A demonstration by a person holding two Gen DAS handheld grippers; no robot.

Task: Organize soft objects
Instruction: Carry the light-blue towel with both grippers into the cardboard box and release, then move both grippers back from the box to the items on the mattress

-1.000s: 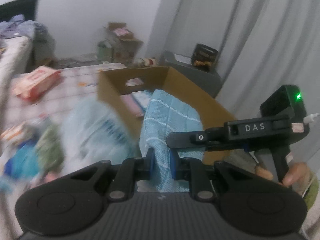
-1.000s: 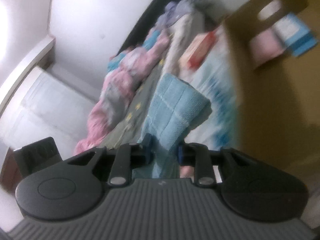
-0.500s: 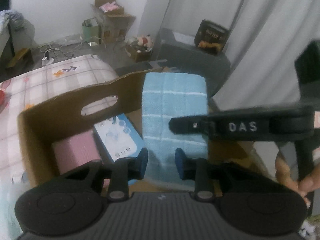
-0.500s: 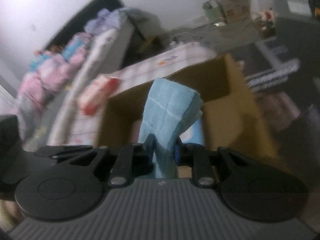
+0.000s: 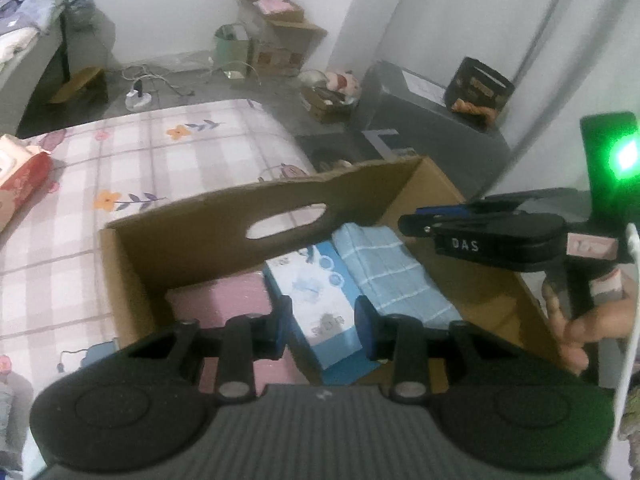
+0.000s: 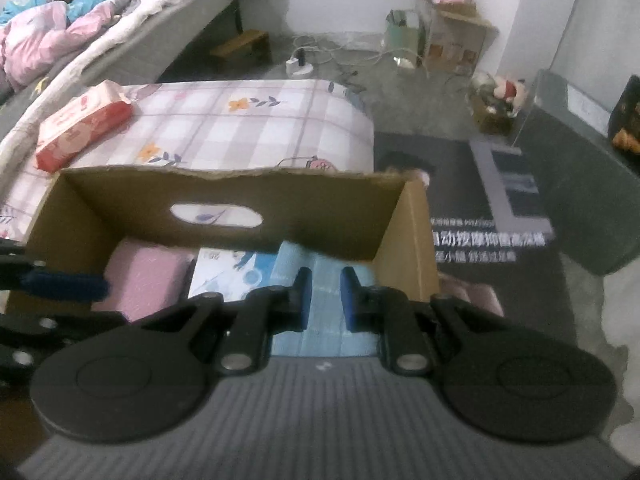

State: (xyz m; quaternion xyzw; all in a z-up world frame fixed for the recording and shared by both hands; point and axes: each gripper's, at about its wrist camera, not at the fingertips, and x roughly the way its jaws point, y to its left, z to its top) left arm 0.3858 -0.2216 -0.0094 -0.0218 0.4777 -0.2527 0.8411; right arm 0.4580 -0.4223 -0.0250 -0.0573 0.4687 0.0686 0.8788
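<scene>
Both grippers hover over the cardboard box [image 6: 404, 240], jaws parted and holding nothing: the left gripper [image 5: 322, 326] fairly wide, the right gripper [image 6: 325, 298] narrower. Inside the box, the folded blue towel [image 5: 394, 280] lies flat against the right-hand wall, touching a blue-and-white tissue pack [image 5: 320, 300], with a pink pack [image 6: 146, 270] at the box's left end. Judged from here, the sound move is to lift straight up, clear of the box rim, before reaching for the red tissue pack [image 6: 82, 126] on the checked mattress [image 6: 256, 120] beyond the box. "DAS" reads on the right gripper's side; Chinese print on the floor carton is too blurred to read.
</scene>
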